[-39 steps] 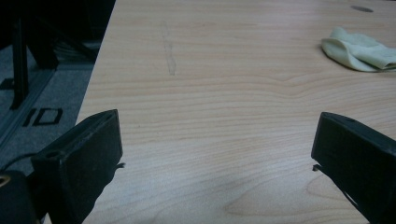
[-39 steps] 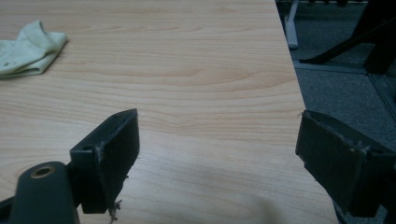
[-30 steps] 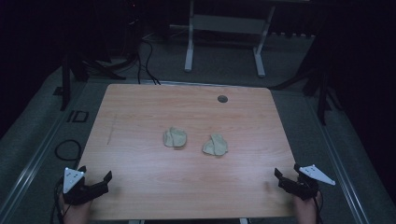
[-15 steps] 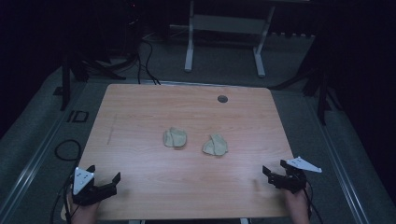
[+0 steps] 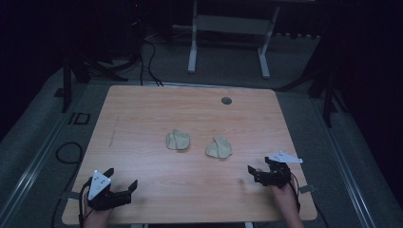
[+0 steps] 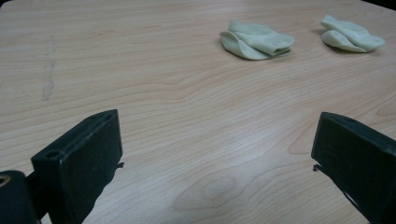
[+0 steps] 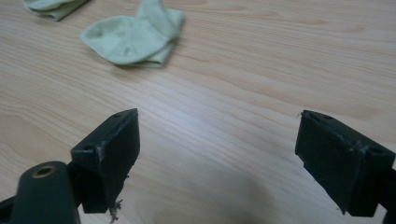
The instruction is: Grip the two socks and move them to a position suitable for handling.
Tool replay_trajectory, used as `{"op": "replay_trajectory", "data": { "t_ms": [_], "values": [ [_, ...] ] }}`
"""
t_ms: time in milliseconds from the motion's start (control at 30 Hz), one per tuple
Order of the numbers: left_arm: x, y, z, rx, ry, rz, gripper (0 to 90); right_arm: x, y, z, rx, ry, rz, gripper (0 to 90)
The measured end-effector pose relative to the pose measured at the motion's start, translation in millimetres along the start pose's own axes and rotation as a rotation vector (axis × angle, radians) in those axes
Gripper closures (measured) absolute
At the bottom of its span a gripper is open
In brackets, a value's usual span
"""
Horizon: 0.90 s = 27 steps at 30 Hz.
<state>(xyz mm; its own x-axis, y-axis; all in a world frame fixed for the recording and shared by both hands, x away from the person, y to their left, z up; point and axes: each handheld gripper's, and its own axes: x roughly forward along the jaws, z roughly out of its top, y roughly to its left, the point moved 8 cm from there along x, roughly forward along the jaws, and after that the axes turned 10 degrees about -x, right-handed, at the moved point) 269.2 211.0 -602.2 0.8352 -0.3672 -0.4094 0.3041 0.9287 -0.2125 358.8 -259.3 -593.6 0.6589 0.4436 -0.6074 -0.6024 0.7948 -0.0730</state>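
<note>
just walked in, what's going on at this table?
A person holds a claw in each hand over the near edge of a wooden table. The left claw and right claw are both open and hold nothing. Two crumpled pale green socks lie apart mid-table: the left sock and the right sock. Each claw points toward them, but neither touches one. No grasp has been made yet.

Each claw is matt black, built of two blocky jaws with flat inner faces and small screw holes in their sides. The left claw (image 5: 119,190) carries a pale grey three-cornered plate on top, and so does the right claw (image 5: 259,172) — its plate juts sideways to a sharp tip. In the right gripper view a brass-coloured bushing sits in the black housing beside one jaw, whose edges look scuffed and frayed — thin black cables trail back past the person's hands.
</note>
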Motion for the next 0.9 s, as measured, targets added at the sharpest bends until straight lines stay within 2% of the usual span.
{"op": "replay_trajectory", "data": {
  "t_ms": [67, 167, 267, 333, 367, 433, 500, 533, 567, 600, 667, 733, 800, 833, 900],
  "values": [
    [0.1, -1.2, -0.2, 0.0, 0.001, -0.007, 2.1, 3.7, 3.0, 2.8, -0.005, 0.004, 0.005, 13.9],
    [-0.1, -0.7, -0.3, -0.006, 0.0, -0.012, 2.1, 17.9, 14.4, 14.2, -0.011, 0.012, 0.036, 13.4],
    [0.0, 0.5, -0.6, -0.007, 0.002, -0.012, 2.1, 24.0, 18.9, 20.9, -0.005, 0.009, 0.045, 13.4],
    [0.4, 0.7, -0.9, -0.008, 0.004, -0.014, 2.1, 32.3, 25.6, 32.0, 0.006, 0.001, 0.066, 13.0],
    [0.4, 0.7, -0.9, -0.008, 0.004, -0.014, 2.1, 32.3, 25.6, 32.0, 0.006, 0.001, 0.066, 13.0],
    [0.6, 0.7, -1.1, -0.008, 0.007, -0.015, 2.1, 39.3, 27.6, 38.5, -0.011, 0.025, 0.027, 13.1],
    [0.7, 0.4, -1.1, -0.007, 0.007, -0.017, 2.1, 42.6, 29.0, 42.2, -0.023, 0.029, 0.026, 13.1],
    [0.9, 0.3, -0.9, -0.006, 0.007, -0.017, 2.1, 50.9, 36.4, 53.2, -0.031, 0.026, 0.067, 13.1],
    [0.9, 0.3, -0.9, -0.006, 0.007, -0.017, 2.1, 50.9, 36.4, 53.2, -0.031, 0.026, 0.067, 13.1],
    [0.9, 0.3, -0.9, -0.007, 0.007, -0.018, 2.1, 56.7, 39.8, 59.2, -0.04, 0.036, 0.076, 16.5],
    [0.9, 0.2, -0.8, -0.007, 0.006, -0.019, 2.1, 56.7, 39.8, 59.2, -0.04, 0.036, 0.076, 16.5],
    [1.0, 0.6, -0.9, -0.01, 0.008, -0.019, 2.1, 66.4, 44.4, 67.8, -0.046, 0.049, 0.097, 23.8],
    [1.3, 0.7, -1.2, -0.01, 0.013, -0.02, 2.1, 72.9, 46.3, 73.0, -0.053, 0.055, 0.095, 24.9],
    [1.5, 0.5, -1.3, -0.009, 0.013, -0.021, 2.1, 76.2, 47.4, 75.4, -0.054, 0.059, 0.098, 30.1],
    [1.7, 0.1, -1.4, -0.007, 0.014, -0.022, 2.1, 83.0, 51.4, 78.9, -0.082, 0.076, 0.094, 33.2]
  ]
}}
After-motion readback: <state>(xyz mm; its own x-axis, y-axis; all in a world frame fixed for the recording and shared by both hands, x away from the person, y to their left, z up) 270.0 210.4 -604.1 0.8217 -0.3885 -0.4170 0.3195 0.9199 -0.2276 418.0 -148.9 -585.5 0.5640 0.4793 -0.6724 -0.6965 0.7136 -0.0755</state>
